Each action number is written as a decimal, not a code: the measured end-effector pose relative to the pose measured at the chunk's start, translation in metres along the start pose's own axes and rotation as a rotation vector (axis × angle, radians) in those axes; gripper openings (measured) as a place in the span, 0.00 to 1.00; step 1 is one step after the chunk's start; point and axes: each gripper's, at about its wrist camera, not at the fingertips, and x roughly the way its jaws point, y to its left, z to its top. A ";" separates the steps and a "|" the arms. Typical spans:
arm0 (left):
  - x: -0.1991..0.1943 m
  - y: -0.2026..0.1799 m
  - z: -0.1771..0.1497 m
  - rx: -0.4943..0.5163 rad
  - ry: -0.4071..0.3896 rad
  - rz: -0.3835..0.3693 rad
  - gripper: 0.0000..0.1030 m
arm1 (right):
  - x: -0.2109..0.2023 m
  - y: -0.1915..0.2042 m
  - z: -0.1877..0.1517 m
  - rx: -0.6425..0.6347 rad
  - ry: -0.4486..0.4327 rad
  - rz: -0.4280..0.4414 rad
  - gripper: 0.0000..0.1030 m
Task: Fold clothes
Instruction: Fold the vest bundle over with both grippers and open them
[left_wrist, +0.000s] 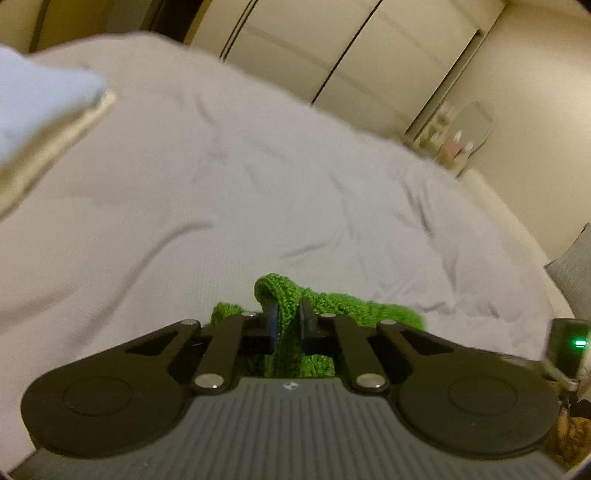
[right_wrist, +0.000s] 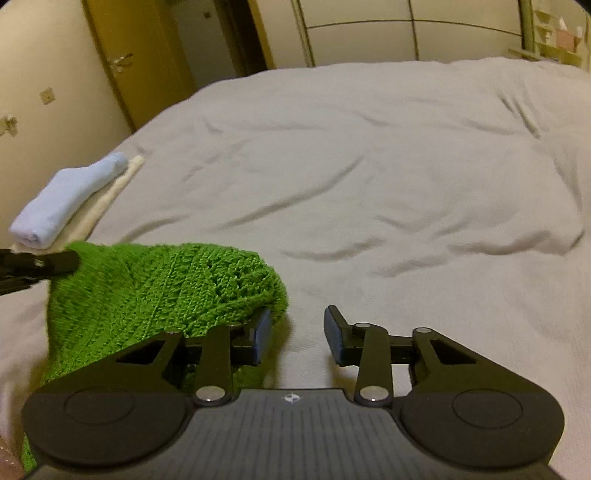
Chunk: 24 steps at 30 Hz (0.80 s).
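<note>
A green knit garment (left_wrist: 284, 332) is pinched between the pads of my left gripper (left_wrist: 289, 317), which is shut on a raised fold of it. The rest of the knit trails right and down onto the bed. In the right wrist view the green garment (right_wrist: 159, 291) hangs stretched between the left gripper (right_wrist: 72, 263), at the left edge, and my right gripper (right_wrist: 297, 332). The right gripper is open: the knit drapes over the outside of its left finger (right_wrist: 262, 330), and only bedsheet shows in the gap between the pads.
A wide bed with a wrinkled pale sheet (right_wrist: 369, 166) fills both views. A folded light-blue cloth (right_wrist: 70, 199) lies on a cream cloth (right_wrist: 110, 195) at the bed's left edge. Wardrobe doors (left_wrist: 332, 48) and a cluttered shelf (left_wrist: 454, 144) stand beyond the bed.
</note>
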 end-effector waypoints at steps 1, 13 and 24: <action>-0.002 0.002 -0.001 0.004 -0.005 0.010 0.07 | 0.002 0.003 0.002 -0.006 0.000 0.006 0.35; 0.019 0.019 0.001 -0.010 0.092 0.123 0.11 | 0.003 0.011 0.015 -0.026 -0.018 0.025 0.30; 0.043 -0.013 -0.009 0.122 0.104 0.162 0.06 | 0.009 0.032 0.007 -0.119 -0.098 0.145 0.31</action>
